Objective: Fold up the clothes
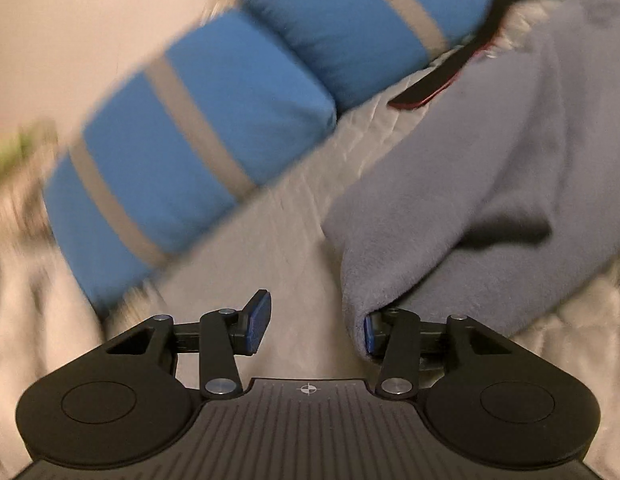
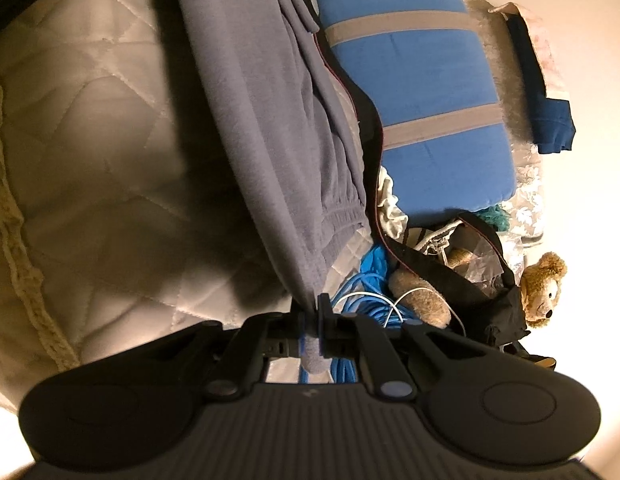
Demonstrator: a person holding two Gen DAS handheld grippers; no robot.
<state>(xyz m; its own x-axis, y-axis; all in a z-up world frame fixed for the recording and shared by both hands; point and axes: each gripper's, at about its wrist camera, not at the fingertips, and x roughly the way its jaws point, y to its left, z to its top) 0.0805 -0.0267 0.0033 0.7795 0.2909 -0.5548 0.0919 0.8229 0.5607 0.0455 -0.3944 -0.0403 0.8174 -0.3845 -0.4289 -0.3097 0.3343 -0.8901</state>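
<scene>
The grey fleece garment (image 2: pixel 270 120), soft, limp and likely to sag, hangs pinched at its cuffed hem in the clenched right gripper (image 2: pixel 312 320), while the left gripper (image 1: pixel 310 324) stands released, one pad under a fold.

Grey fleece sweatpants (image 2: pixel 270 120) stretch away from the right gripper (image 2: pixel 311 326), their edge pinched between its pads.
</scene>
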